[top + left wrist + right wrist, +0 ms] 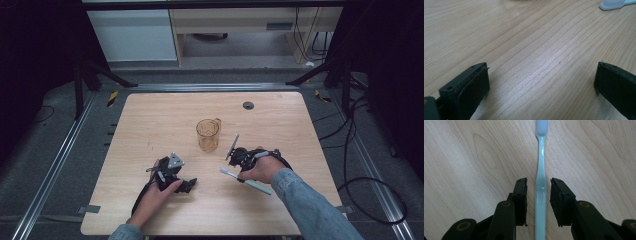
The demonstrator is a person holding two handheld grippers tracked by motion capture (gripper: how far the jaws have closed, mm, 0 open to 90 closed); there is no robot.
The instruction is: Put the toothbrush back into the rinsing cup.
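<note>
Right tongs (538, 195) straddle the toothbrush (540, 195) unpinched – bristles pointing away (left tongs (541, 80) spread).

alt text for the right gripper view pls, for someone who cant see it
A pale green toothbrush lies flat on a light wooden table, its handle running between the two black jaws of the right gripper. A small gap shows on each side, so the pads do not press it. Its white head points to the top edge.

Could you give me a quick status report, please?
Right tool open, straddling toothbrush handle, pads clear. Left tool open on bare table. Cup upright beyond. Nothing in the way.
</note>
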